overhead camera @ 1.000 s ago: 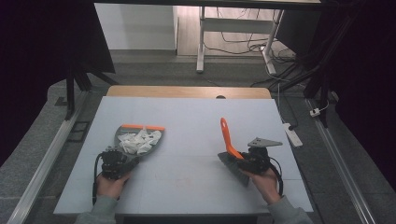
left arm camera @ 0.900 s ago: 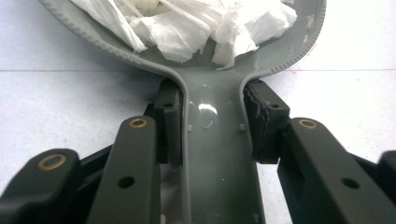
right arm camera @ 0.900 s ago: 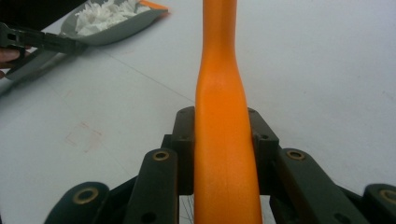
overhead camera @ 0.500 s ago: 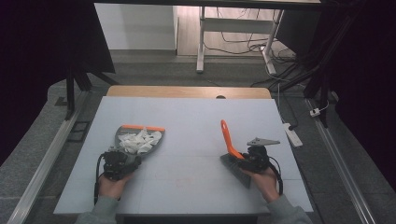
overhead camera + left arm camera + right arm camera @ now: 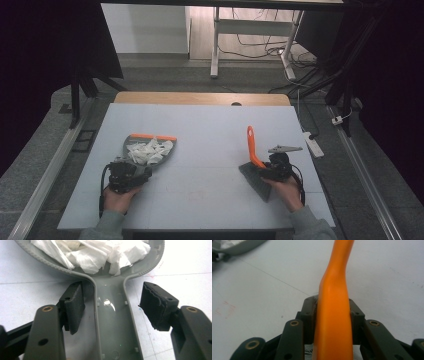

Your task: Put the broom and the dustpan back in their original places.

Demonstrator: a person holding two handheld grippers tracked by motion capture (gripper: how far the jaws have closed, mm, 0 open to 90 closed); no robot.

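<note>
Two grippers sit near the front edge of the desk [image 5: 200,125]. My left gripper [image 5: 112,307] has just been opening: its jaws stand apart on either side of the grey dustpan [image 5: 150,150] handle, pads clear of it. The handle's long axis runs straight away from me toward the pan, heaped with white paper scraps [image 5: 95,252]. Toward the right edge, my right gripper [image 5: 333,315] has been easing open, yet its pads look pressed on the orange brush handle [image 5: 335,290], which rises up and away.
</note>
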